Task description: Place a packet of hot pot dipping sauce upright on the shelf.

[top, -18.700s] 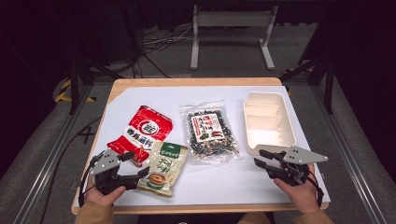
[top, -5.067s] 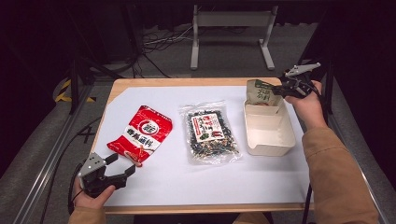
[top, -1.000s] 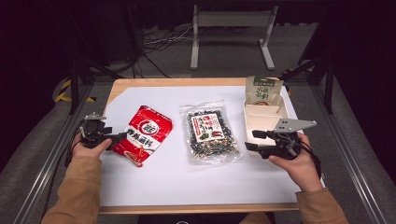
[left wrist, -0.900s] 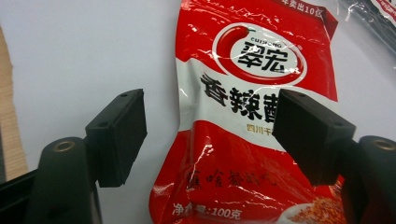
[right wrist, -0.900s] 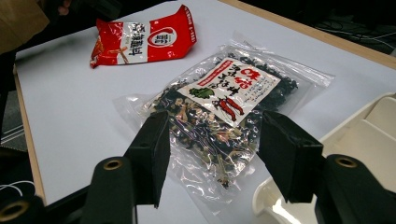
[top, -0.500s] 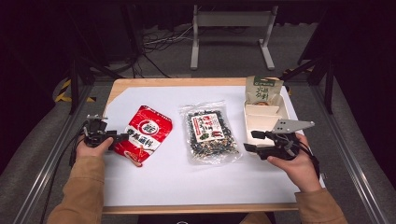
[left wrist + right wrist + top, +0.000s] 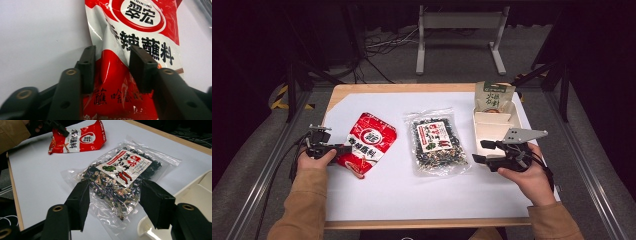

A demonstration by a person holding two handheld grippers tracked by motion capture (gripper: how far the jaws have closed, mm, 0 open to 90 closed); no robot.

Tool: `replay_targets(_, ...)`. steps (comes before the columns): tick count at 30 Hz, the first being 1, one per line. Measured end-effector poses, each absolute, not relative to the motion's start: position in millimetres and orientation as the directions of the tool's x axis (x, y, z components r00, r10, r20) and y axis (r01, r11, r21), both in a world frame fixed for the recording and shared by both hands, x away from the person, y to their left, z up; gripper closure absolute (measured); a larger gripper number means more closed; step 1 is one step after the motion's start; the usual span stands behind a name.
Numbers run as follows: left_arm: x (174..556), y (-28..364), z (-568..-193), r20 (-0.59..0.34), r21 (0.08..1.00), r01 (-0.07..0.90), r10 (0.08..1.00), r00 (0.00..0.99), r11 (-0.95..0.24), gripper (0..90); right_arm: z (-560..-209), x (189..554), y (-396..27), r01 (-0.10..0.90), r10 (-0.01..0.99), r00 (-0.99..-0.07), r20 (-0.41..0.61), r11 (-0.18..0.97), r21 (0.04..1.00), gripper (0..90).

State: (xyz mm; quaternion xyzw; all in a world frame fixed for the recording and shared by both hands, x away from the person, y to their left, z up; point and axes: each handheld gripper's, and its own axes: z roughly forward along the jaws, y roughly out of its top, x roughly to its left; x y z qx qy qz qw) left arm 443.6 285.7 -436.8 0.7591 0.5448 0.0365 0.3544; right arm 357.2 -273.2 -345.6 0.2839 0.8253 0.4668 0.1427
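A red and white seasoning packet lies on the white table top at the left. My left gripper is at its left end. In the left gripper view its jaws have just been closing, and the red packet buckles into a ridge between the pads, which press on it. My right gripper hovers open beside the right edge of a clear bag of dried vegetables. In the right gripper view the clear bag lies just beyond the open jaws, with nothing between them.
A white compartment tray stands at the right, with a green packet leaning upright in its far end. The tray's rim is beside my right gripper. Beyond the table's wooden edges the floor drops away, with cables and a metal stand behind.
My left gripper slid a little to the right onto the red packet's end and its jaws narrowed around it. The right gripper stayed where it was.
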Motion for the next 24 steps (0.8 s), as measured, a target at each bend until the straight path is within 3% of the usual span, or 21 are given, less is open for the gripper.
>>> replay_targets(6, 438.3, 285.1, -435.3, -0.330, 0.604, 0.786, 0.857, 0.395, -0.131, 72.8, -345.2, 356.1, -272.2, 0.332, 0.601, -0.798, 0.026, 0.404, 0.852, 41.5)
replay_targets(10, 434.6, 285.9, -435.4, -0.325, 0.617, 0.777, 0.859, 0.396, -0.125, 74.7, -344.9, 356.1, -272.9, 0.330, 0.602, -0.798, 0.025, 0.402, 0.854, 42.0)
replay_targets(16, 428.4, 284.2, -433.2, -0.319, 0.644, 0.758, 0.864, 0.390, -0.104, 76.3, -343.4, 354.9, -272.8, 0.333, 0.594, -0.803, 0.043, 0.389, 0.859, 50.9)
replay_targets(24, 416.2, 278.6, -416.6, -0.293, 0.702, 0.705, 0.859, 0.420, -0.106, 77.5, -341.2, 353.1, -271.8, 0.333, 0.588, -0.806, 0.065, 0.360, 0.872, 50.5)
